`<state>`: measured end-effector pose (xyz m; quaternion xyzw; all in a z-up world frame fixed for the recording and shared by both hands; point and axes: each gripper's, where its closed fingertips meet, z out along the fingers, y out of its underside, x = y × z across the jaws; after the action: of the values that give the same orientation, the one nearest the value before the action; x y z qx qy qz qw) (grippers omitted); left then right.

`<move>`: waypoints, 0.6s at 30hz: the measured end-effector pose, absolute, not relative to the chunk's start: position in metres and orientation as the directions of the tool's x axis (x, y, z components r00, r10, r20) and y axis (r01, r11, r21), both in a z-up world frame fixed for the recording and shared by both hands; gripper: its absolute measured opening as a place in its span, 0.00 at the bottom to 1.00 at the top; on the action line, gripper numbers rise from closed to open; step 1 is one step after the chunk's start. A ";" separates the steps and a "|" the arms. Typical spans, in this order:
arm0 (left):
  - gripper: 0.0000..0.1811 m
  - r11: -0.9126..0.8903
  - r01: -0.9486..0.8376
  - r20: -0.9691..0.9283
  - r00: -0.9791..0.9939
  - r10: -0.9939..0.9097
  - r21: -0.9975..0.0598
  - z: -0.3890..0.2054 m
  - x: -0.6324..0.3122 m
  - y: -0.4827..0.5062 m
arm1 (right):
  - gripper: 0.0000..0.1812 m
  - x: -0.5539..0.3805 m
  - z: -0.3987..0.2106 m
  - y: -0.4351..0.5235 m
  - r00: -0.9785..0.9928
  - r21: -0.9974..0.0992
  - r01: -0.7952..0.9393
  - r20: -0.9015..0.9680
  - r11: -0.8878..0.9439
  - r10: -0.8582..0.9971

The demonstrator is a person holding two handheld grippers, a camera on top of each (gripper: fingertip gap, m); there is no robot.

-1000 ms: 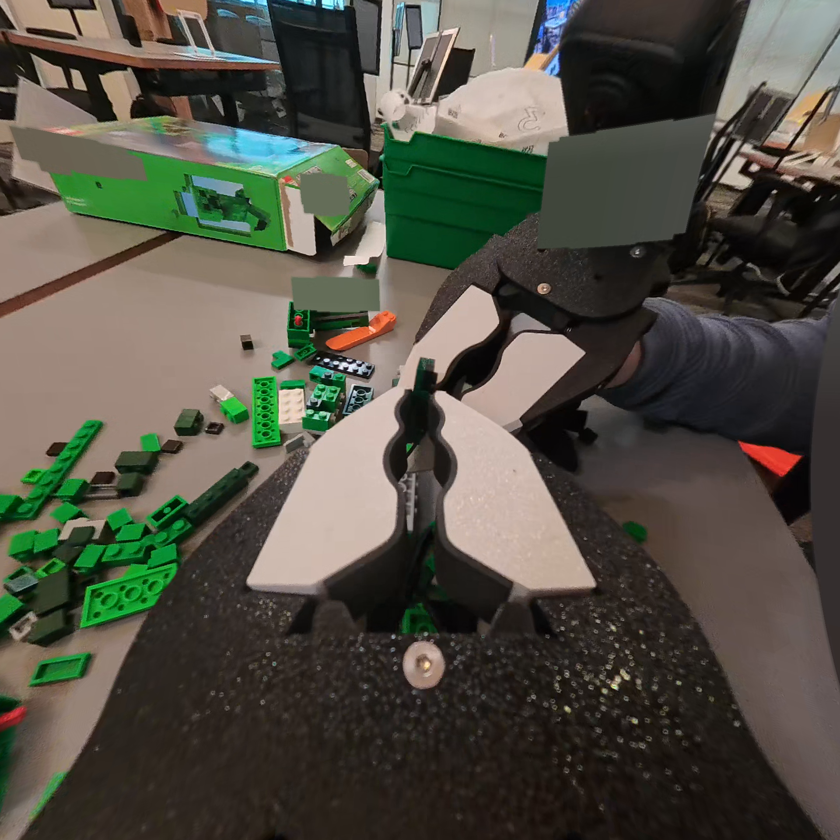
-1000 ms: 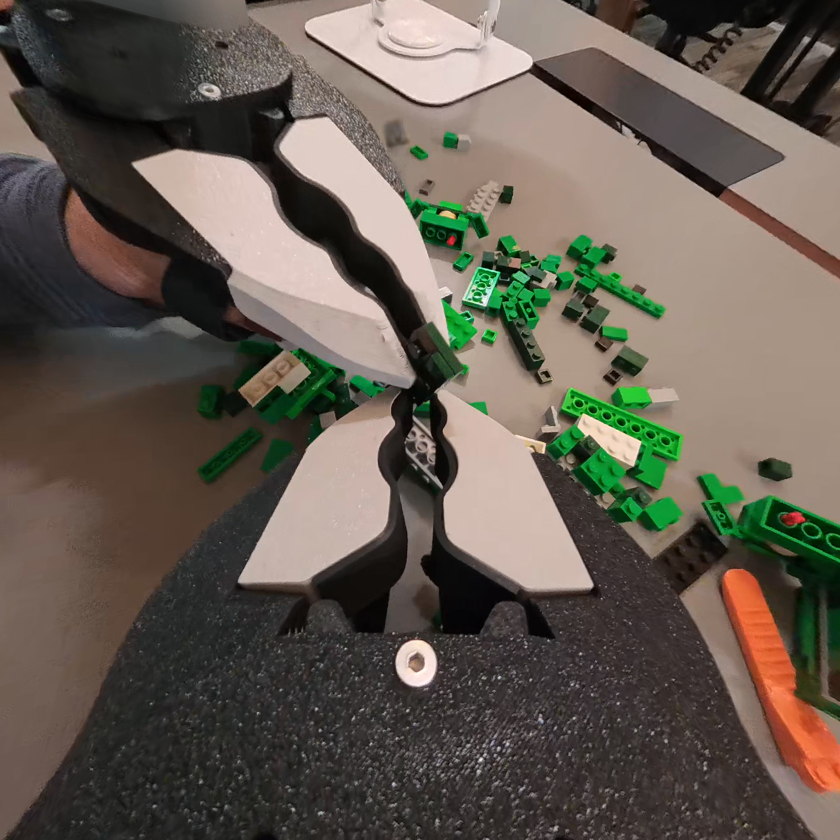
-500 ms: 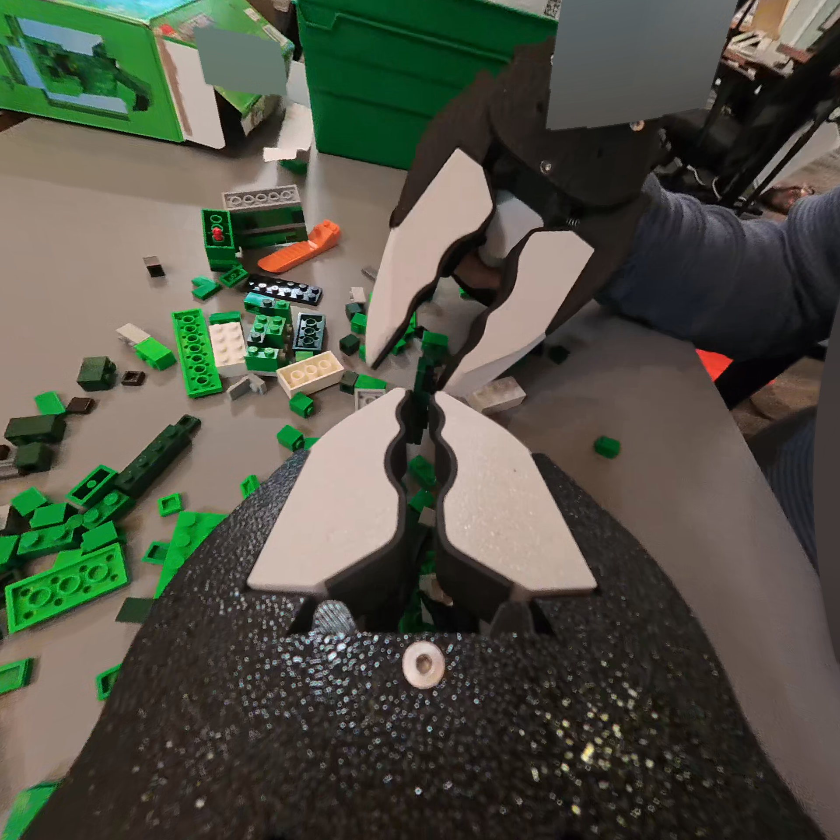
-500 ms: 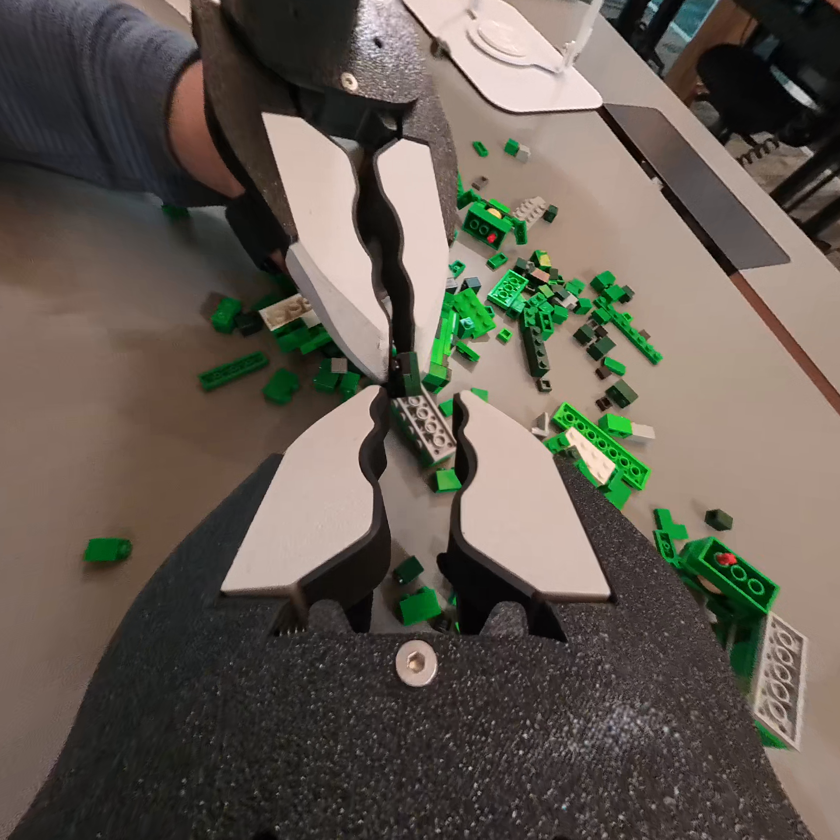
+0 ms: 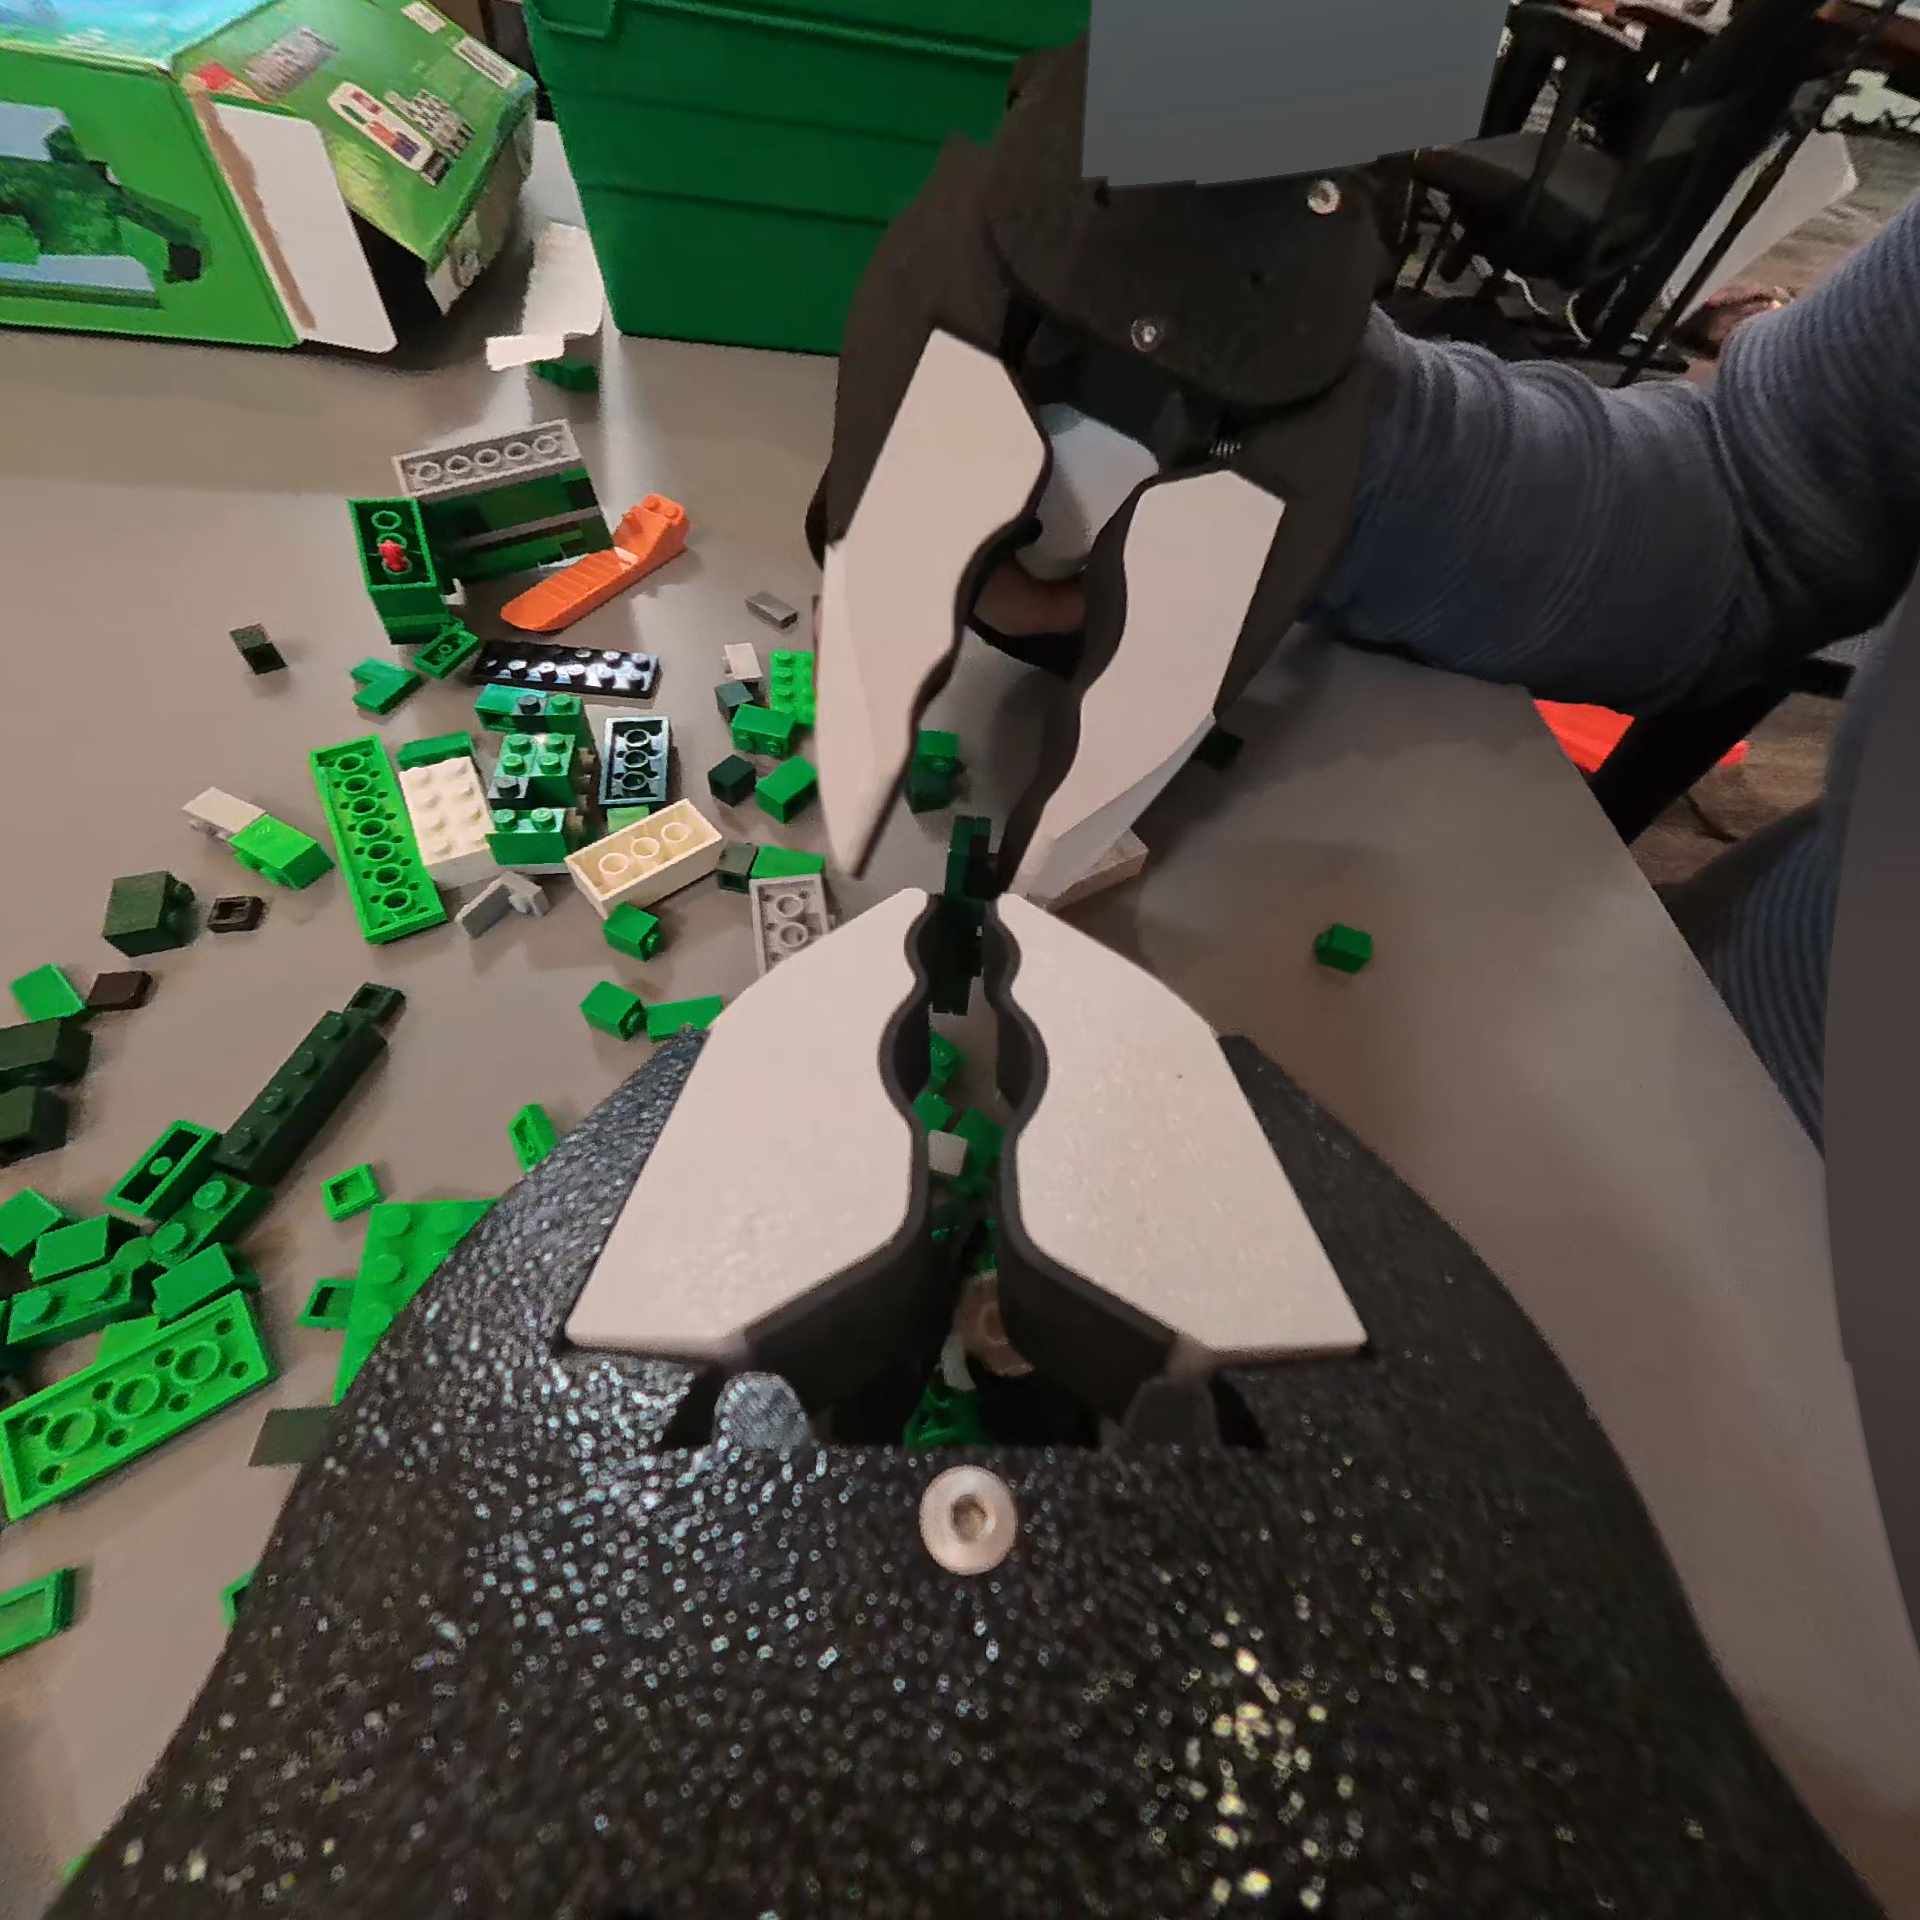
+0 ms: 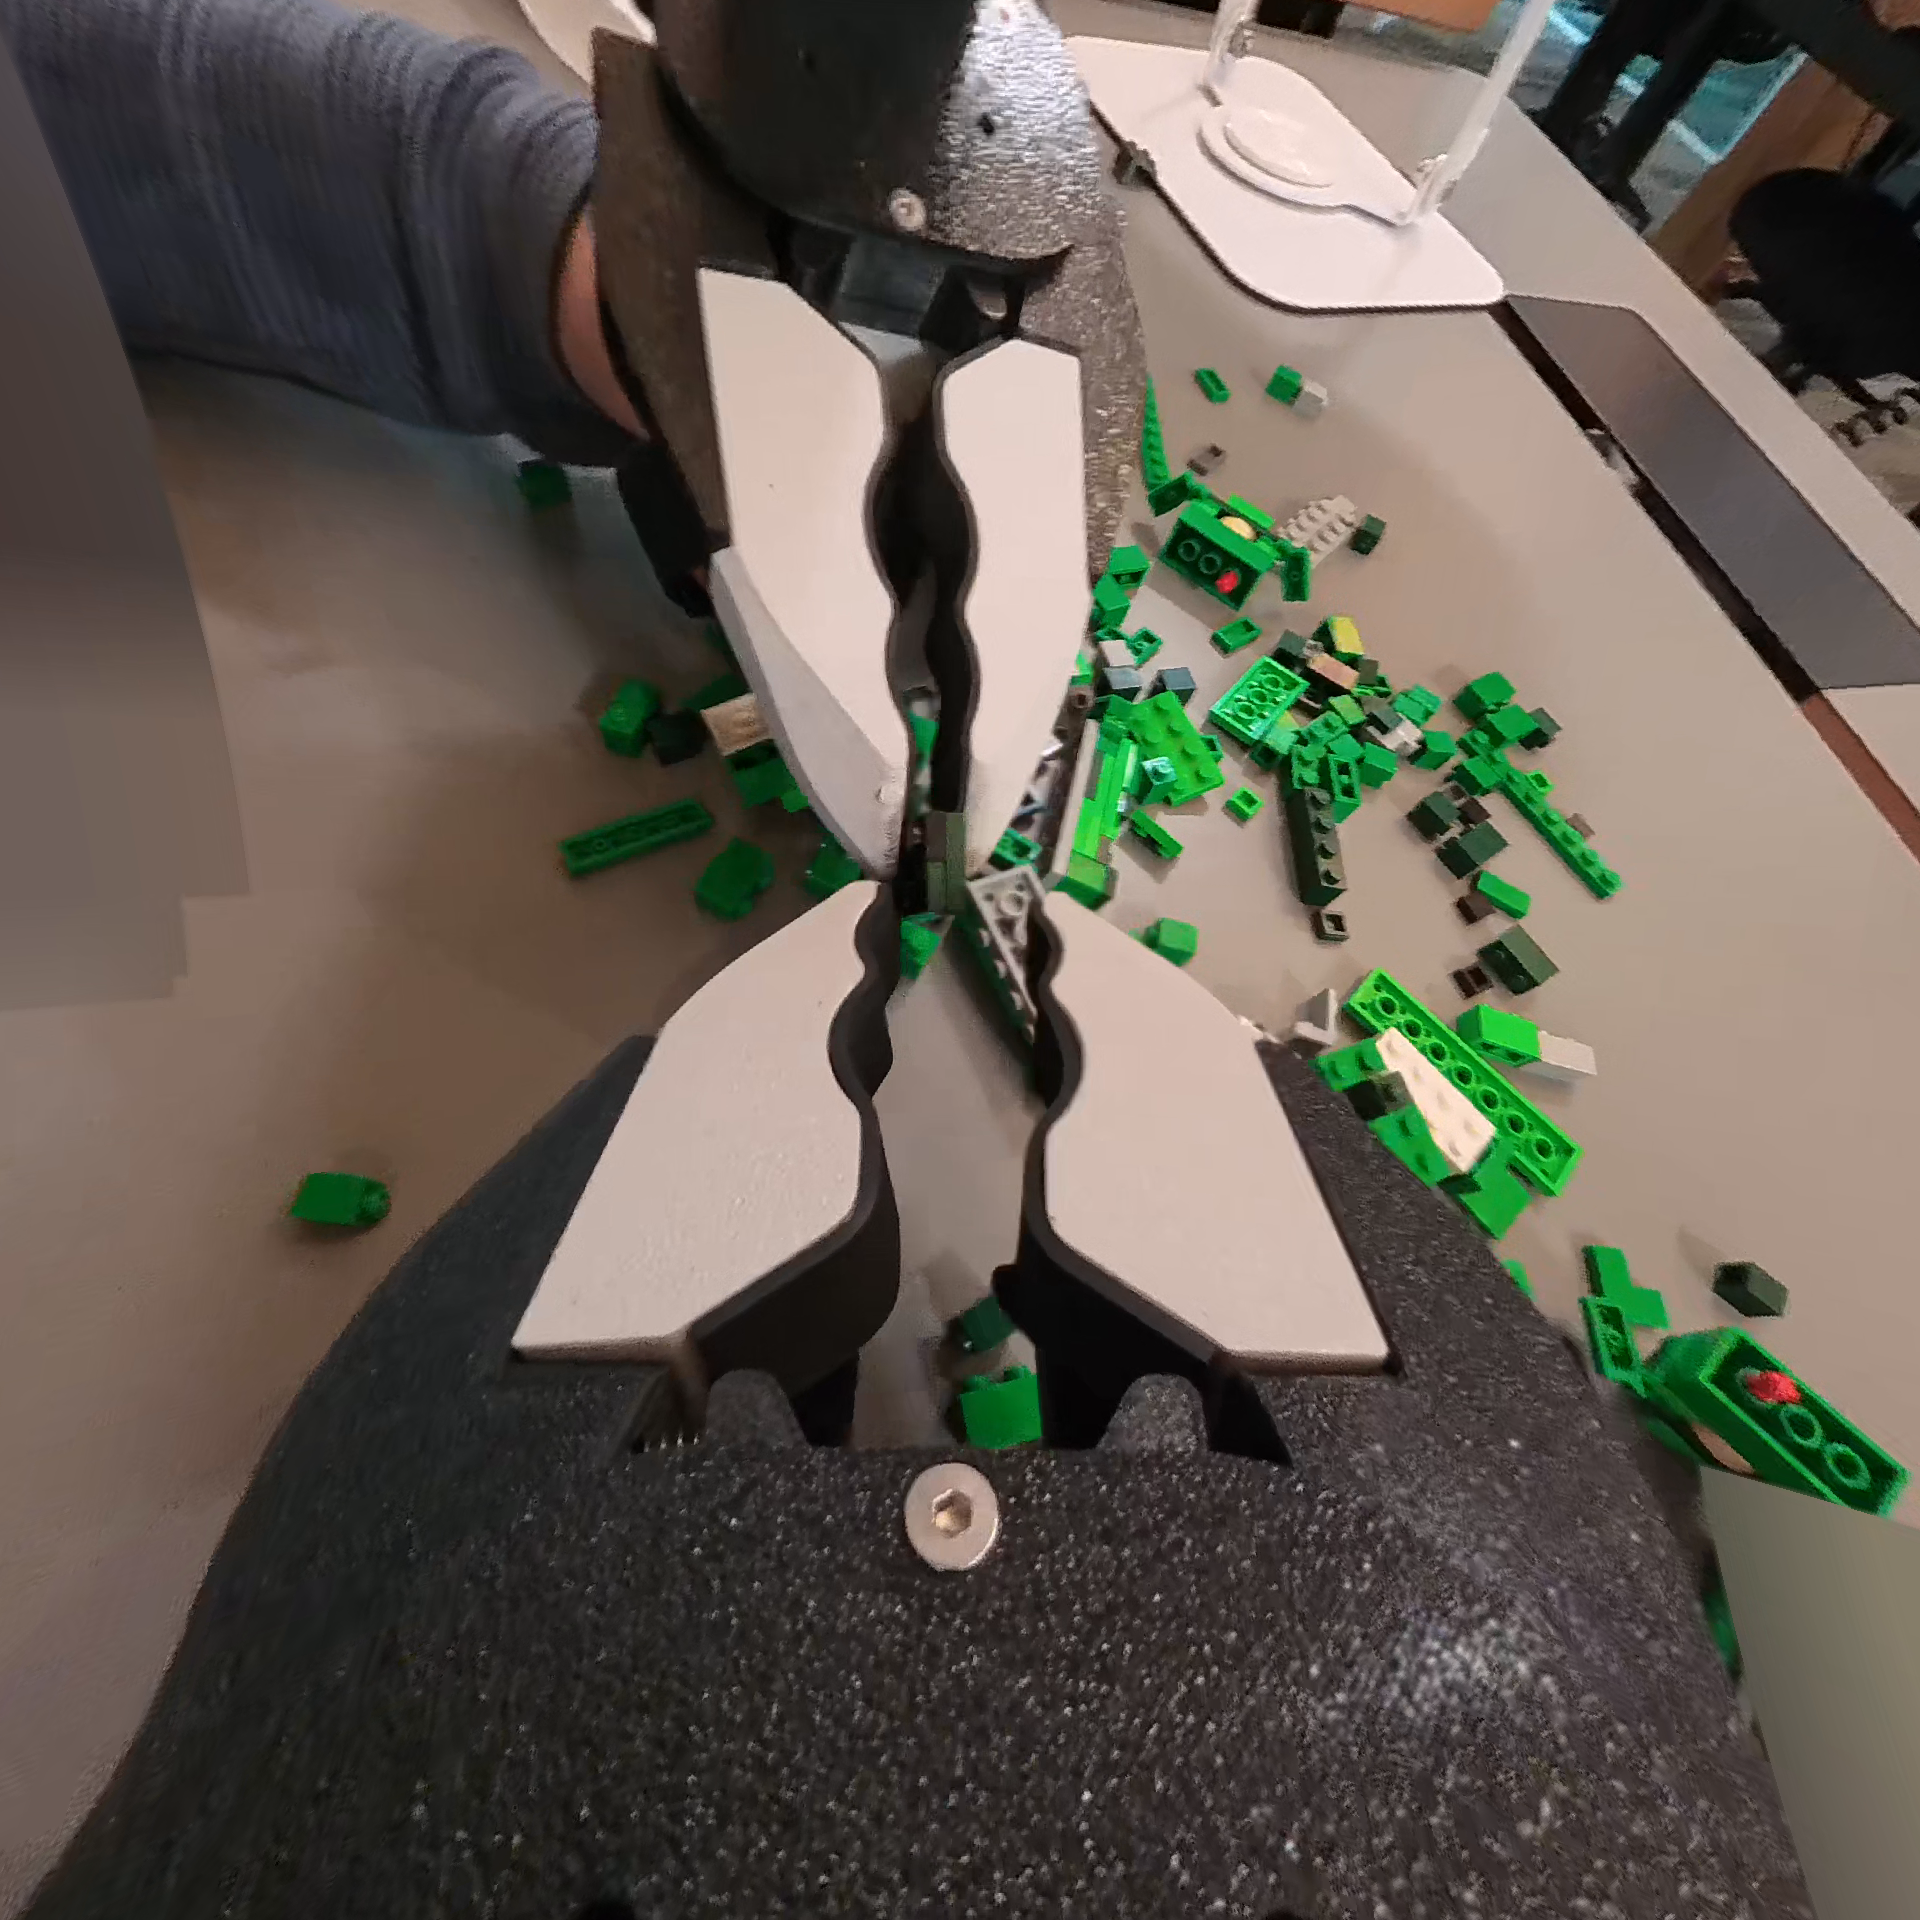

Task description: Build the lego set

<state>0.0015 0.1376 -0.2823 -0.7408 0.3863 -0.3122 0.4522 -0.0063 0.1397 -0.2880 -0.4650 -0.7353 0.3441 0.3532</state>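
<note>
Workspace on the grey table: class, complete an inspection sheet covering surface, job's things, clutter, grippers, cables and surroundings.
Surface: grey table, loose bricks scattered on it.
Job's things: dark green piece; green bricks; long green plate.
Clutter: orange separator tool; green set box; green bins; white stand.
Grippers: left gripper shut on the dark green piece; right gripper open, tips beside that piece.
Cables: nothing seen.
Surroundings: office chairs, other desks.
</note>
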 end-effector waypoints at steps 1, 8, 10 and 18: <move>0.04 -0.287 -0.292 0.108 0.504 -0.857 -0.912 -0.282 0.002 0.137 | 0.08 -0.006 -0.289 0.136 -0.336 -0.835 0.437 0.194 0.335 0.922; 0.04 -0.277 -0.280 0.098 0.519 -0.849 -0.919 -0.279 0.000 0.139 | 0.06 -0.007 -0.287 0.138 -0.322 -0.839 0.432 0.199 0.331 0.925; 0.04 -0.273 -0.284 0.089 0.524 -0.847 -0.919 -0.279 0.000 0.139 | 0.06 -0.007 -0.287 0.138 -0.322 -0.840 0.429 0.202 0.333 0.925; 0.07 -0.285 -0.244 0.110 0.550 -0.828 -0.927 -0.278 -0.001 0.140 | 0.05 -0.009 -0.286 0.141 -0.304 -0.859 0.422 0.168 0.291 0.938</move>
<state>-0.0013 0.1398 -0.2781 -0.7405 0.3618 -0.3066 0.4761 -0.0087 0.1410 -0.2856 -0.4715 -0.7209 0.3637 0.3544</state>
